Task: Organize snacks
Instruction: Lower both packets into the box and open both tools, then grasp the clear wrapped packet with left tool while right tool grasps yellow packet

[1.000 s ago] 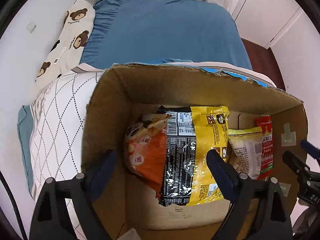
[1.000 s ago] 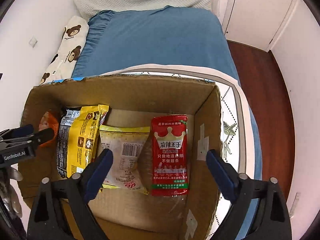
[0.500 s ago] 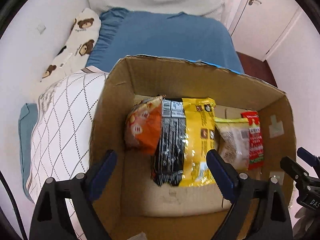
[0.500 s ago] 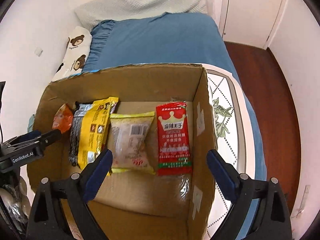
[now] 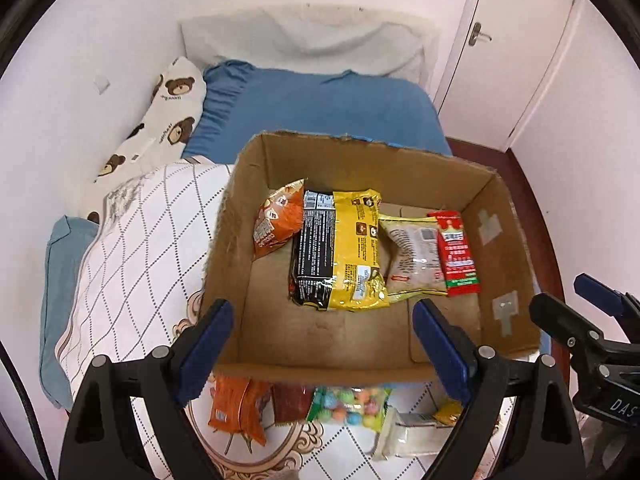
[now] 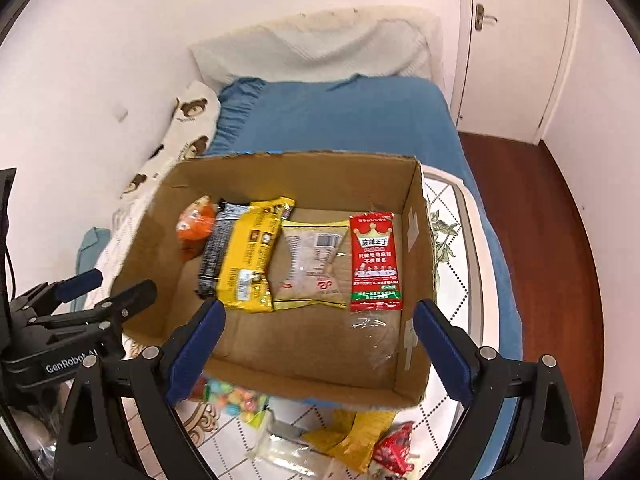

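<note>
An open cardboard box (image 5: pixel 280 156) (image 6: pixel 416 216) stands on the bed. Inside lie an orange packet (image 5: pixel 276 222) (image 6: pixel 196 224), a black-and-yellow packet (image 5: pixel 340 256) (image 6: pixel 244 256), a pale packet (image 5: pixel 416 256) (image 6: pixel 312 264) and a red packet (image 5: pixel 456 252) (image 6: pixel 374 260), side by side. Loose snacks lie in front of the box: an orange packet (image 5: pixel 236 408), a bag of coloured candies (image 5: pixel 344 404) (image 6: pixel 228 396), a clear packet (image 5: pixel 404 436), a yellow packet (image 6: pixel 352 436), a red one (image 6: pixel 394 452). My left gripper (image 5: pixel 320 344) and right gripper (image 6: pixel 318 342) are open and empty above the box's near edge.
The bed has a white diamond-pattern quilt (image 5: pixel 132 248), a blue blanket (image 5: pixel 320 108), a bear-print pillow (image 5: pixel 160 128) and a pale pillow (image 5: pixel 312 40). A wall runs along the left. A door (image 6: pixel 512 40) and a wooden floor (image 6: pixel 560 240) are on the right.
Both grippers have pulled back and up from the box. The whole box and the loose snacks in front of it have come into view. Both stay open.
</note>
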Demonstrator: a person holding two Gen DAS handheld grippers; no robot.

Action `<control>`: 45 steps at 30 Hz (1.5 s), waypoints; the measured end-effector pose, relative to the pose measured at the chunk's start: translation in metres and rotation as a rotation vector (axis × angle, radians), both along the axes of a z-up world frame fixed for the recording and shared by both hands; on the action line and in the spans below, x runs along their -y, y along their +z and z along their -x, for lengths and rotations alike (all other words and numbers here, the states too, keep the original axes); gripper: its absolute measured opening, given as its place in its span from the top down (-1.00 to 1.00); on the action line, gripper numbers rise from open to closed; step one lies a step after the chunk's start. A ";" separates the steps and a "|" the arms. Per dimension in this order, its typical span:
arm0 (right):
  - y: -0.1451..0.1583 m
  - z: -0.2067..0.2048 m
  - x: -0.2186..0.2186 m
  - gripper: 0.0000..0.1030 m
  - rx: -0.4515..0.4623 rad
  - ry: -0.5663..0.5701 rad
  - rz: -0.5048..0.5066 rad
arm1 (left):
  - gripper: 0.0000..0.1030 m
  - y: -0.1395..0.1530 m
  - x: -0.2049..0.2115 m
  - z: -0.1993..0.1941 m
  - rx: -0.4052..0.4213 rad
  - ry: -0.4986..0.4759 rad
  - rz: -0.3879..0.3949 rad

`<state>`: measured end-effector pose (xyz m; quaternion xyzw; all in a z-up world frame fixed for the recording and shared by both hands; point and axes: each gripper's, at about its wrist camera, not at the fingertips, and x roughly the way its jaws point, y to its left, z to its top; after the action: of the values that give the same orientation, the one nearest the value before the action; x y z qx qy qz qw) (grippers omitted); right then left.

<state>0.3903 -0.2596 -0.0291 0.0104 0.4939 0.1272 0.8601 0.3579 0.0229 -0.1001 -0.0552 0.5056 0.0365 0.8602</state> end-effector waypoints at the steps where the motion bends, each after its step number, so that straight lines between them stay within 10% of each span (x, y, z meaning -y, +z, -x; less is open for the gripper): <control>1: 0.005 0.007 0.000 -0.88 0.010 0.002 -0.013 | -0.78 0.003 0.000 0.004 0.009 0.005 0.001; 8: 0.013 0.044 0.013 -0.80 0.026 0.011 -0.087 | -0.78 0.015 0.007 0.041 0.024 0.008 0.040; 10: 0.002 0.054 0.023 -0.11 0.000 0.001 -0.104 | -0.78 0.002 0.016 0.053 -0.017 -0.004 0.056; 12: -0.017 0.063 0.038 -0.04 -0.059 -0.027 -0.122 | -0.78 -0.016 0.026 0.062 -0.070 -0.014 0.081; 24: -0.117 0.135 0.141 -0.05 -0.246 -0.353 -0.193 | -0.78 -0.148 0.153 0.068 -0.345 -0.143 0.016; 29: -0.133 0.146 0.160 -0.05 -0.271 -0.390 -0.195 | -0.78 -0.172 0.181 0.073 -0.350 -0.211 -0.174; 40: -0.142 0.107 0.117 -0.19 -0.315 -0.269 -0.269 | -0.81 -0.176 0.104 0.129 -0.539 -0.157 -0.100; 45: -0.163 0.080 0.087 -0.27 -0.366 -0.257 -0.290 | -0.81 -0.164 0.081 0.131 -0.543 -0.043 0.071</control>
<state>0.3105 -0.3463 -0.1917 0.2193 0.6122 0.0823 0.7552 0.2274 -0.0582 -0.2637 -0.0626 0.7199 0.0140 0.6912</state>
